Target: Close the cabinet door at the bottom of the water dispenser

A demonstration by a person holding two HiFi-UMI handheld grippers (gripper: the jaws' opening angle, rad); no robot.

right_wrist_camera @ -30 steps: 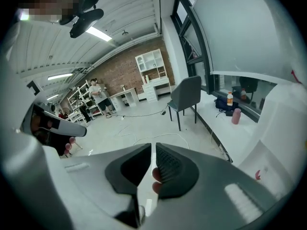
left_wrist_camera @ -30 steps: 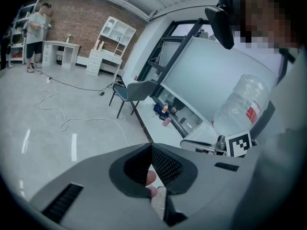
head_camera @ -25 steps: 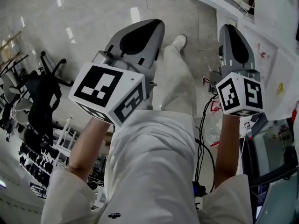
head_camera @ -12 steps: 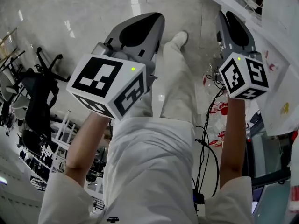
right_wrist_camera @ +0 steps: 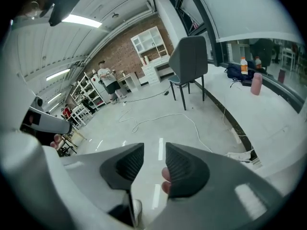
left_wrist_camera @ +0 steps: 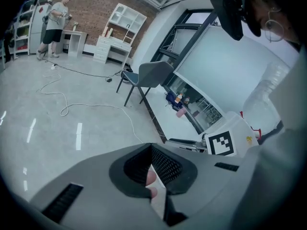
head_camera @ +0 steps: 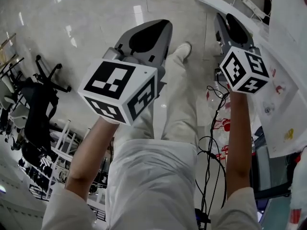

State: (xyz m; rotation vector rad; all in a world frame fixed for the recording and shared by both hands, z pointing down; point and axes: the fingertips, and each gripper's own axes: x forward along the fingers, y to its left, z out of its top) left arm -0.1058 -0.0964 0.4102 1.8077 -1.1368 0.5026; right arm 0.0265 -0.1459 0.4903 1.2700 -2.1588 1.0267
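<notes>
No water dispenser or cabinet door shows in any view. In the head view my left gripper (head_camera: 159, 25) and right gripper (head_camera: 219, 17) hang side by side over the pale floor, either side of the person's white trouser legs and shoe (head_camera: 183, 48). Seen from its own camera, the left gripper (left_wrist_camera: 148, 150) has its ribbed pads closed tip to tip with nothing held. The right gripper (right_wrist_camera: 154, 163) has a gap between its pads, through which bare floor shows. Its jaws are opening, with nothing between them.
Black office chairs (head_camera: 41, 97) stand at the left. Cables (head_camera: 213, 128) trail by the right leg, under a white table edge (head_camera: 225, 6) with a power strip (head_camera: 249, 3). A grey chair (left_wrist_camera: 144, 78), a floor cable (left_wrist_camera: 62, 110) and a distant person (left_wrist_camera: 56, 16) lie ahead.
Both grippers have sunk toward the floor and slid up the picture. The right one has shifted farther up and slightly left, its marker cube now tilted more.
</notes>
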